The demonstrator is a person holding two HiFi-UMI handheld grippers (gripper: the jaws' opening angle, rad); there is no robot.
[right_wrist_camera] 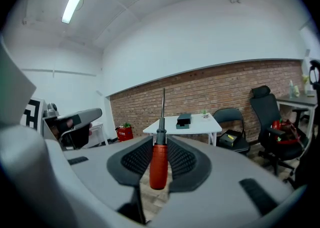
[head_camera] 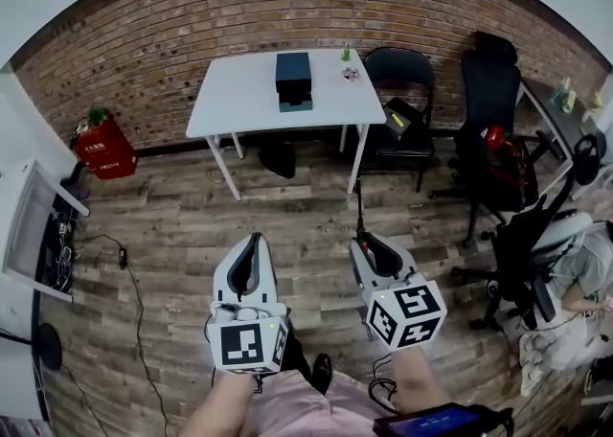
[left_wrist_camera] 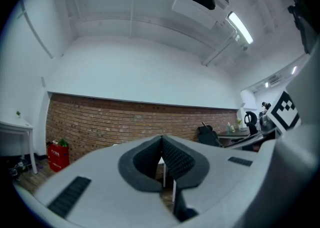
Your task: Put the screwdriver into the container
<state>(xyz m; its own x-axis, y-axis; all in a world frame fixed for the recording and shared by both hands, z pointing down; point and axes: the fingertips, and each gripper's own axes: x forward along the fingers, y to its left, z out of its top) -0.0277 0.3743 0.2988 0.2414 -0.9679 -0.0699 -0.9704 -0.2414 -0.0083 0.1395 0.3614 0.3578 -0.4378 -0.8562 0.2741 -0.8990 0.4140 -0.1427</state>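
My right gripper (right_wrist_camera: 160,159) is shut on a red-handled screwdriver (right_wrist_camera: 159,163), whose thin shaft sticks up and forward past the jaws. In the head view the right gripper (head_camera: 372,255) hangs low over the wooden floor, with the screwdriver shaft (head_camera: 359,207) poking out toward the table. My left gripper (head_camera: 251,251) is beside it, and the left gripper (left_wrist_camera: 162,144) has its jaws touching at the tips with nothing between them. A dark teal container (head_camera: 293,76) sits on the white table (head_camera: 239,100) far ahead; the container (right_wrist_camera: 183,120) also shows small in the right gripper view.
A black folding chair (head_camera: 402,109) with a box on its seat stands right of the table. Office chairs (head_camera: 493,128) crowd the right side. A red box (head_camera: 103,148) sits by the brick wall at left. A white shelf (head_camera: 29,224) and cables lie at the left edge.
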